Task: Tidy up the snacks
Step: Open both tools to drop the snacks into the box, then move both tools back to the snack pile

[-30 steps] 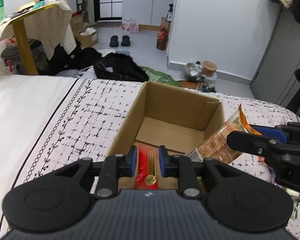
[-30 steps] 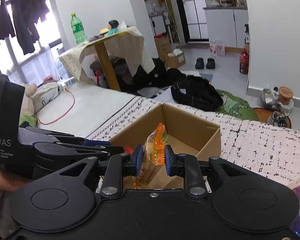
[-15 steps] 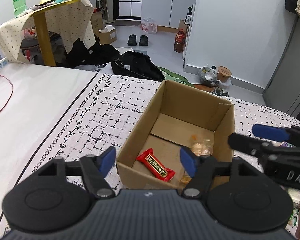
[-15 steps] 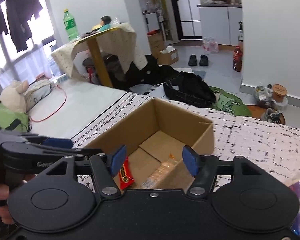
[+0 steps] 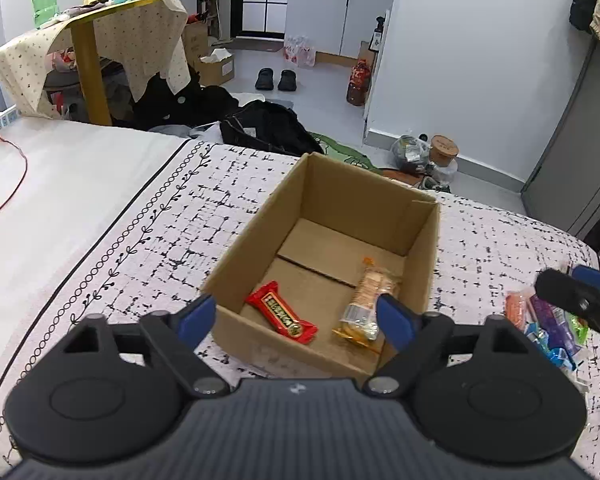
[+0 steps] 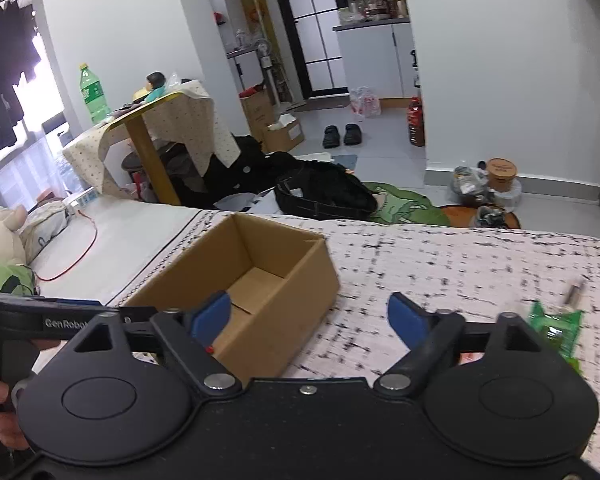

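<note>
An open cardboard box (image 5: 428, 248) sits on the patterned bedspread; it also shows in the right wrist view (image 6: 300, 280). Inside lie a red snack bar (image 5: 281, 313) and an orange-ended cracker pack (image 5: 366, 298). My left gripper (image 5: 296, 316) is open and empty, just above the box's near wall. My right gripper (image 6: 310, 316) is open and empty, to the right of the box, over the bedspread. A pile of loose coloured snack packets (image 5: 544, 324) lies right of the box. A green packet (image 6: 556, 328) lies by the right gripper's right finger.
The bed's far edge drops to a floor with black bags (image 5: 268, 128), shoes and jars. A draped table (image 5: 100, 40) with a green bottle stands at the back left. A red cable (image 5: 16, 184) and a plush toy (image 6: 0, 236) lie on the white sheet at left.
Both grippers opened and let go: the red bar and the cracker pack now lie in the box. Both grippers pulled back, and the right one swung right toward the loose packets.
</note>
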The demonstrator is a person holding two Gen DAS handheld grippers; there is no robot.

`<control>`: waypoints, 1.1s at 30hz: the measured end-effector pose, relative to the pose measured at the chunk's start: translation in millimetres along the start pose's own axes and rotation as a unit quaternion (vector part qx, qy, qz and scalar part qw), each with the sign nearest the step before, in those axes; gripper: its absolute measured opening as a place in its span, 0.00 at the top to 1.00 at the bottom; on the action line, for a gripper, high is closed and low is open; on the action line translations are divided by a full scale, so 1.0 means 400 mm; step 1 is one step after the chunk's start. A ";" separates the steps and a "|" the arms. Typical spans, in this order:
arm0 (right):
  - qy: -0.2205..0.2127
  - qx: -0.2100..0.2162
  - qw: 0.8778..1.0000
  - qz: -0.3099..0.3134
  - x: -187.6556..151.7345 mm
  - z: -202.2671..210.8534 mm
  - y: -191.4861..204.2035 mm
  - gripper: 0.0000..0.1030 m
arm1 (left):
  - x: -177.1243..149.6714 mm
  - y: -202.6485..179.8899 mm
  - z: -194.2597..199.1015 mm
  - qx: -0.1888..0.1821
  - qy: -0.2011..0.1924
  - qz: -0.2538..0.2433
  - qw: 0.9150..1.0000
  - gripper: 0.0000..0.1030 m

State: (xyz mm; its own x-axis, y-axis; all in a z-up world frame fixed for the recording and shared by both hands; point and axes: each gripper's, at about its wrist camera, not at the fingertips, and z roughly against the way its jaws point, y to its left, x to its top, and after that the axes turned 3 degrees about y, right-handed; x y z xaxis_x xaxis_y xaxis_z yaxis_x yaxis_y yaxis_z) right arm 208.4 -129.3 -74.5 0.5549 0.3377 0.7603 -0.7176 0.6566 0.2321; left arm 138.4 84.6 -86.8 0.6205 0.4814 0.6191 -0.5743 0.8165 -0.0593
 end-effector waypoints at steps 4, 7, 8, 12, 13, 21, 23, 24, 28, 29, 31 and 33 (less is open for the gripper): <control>-0.003 -0.008 1.000 -0.007 -0.013 0.023 -0.024 0.05 | -0.009 -0.018 0.011 0.000 -0.012 -0.004 1.000 0.00; -0.005 -0.012 1.000 -0.017 -0.027 0.041 -0.045 0.00 | -0.015 -0.032 0.010 -0.005 -0.009 -0.004 1.000 0.00; -0.007 -0.013 1.000 -0.018 -0.032 0.048 -0.052 0.00 | -0.018 -0.037 0.009 -0.007 -0.008 -0.003 1.000 0.00; -0.004 -0.021 0.999 -0.026 -0.054 0.074 -0.082 0.00 | -0.031 -0.064 0.010 -0.019 -0.004 -0.007 1.000 0.00; -0.004 -0.024 0.999 -0.029 -0.061 0.081 -0.091 0.00 | -0.033 -0.069 0.012 -0.023 -0.003 -0.008 1.000 0.00; 0.004 -0.058 0.996 -0.061 -0.123 0.133 -0.161 0.00 | -0.052 -0.134 0.022 -0.046 -0.006 -0.023 0.999 0.00; 0.006 -0.064 0.996 -0.066 -0.139 0.147 -0.176 0.00 | -0.059 -0.152 0.022 -0.053 -0.007 -0.029 0.998 0.00; 0.008 -0.067 0.995 -0.068 -0.145 0.151 -0.184 0.00 | -0.060 -0.159 0.020 -0.058 -0.006 -0.032 0.998 0.00; 0.012 -0.076 0.993 -0.089 -0.164 0.174 -0.214 0.00 | -0.080 -0.199 0.016 -0.078 0.002 -0.042 0.996 0.00; 0.013 -0.080 0.992 -0.093 -0.170 0.179 -0.221 0.00 | -0.086 -0.210 0.015 -0.081 0.003 -0.044 0.996 0.00; 0.016 -0.092 0.991 -0.095 -0.185 0.186 -0.233 0.00 | -0.097 -0.231 0.012 -0.088 0.008 -0.050 0.995 0.00; 0.016 -0.106 0.989 -0.098 -0.196 0.194 -0.243 0.00 | -0.109 -0.255 0.008 -0.098 0.016 -0.060 0.993 0.00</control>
State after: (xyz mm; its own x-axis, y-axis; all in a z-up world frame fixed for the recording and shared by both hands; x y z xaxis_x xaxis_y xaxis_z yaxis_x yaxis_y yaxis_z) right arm 201.9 -272.2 -109.6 0.6902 0.2076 0.6932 -0.4913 0.8378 0.2382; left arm 168.3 -20.6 -105.4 0.6961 0.3843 0.6064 -0.3828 0.9133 -0.1394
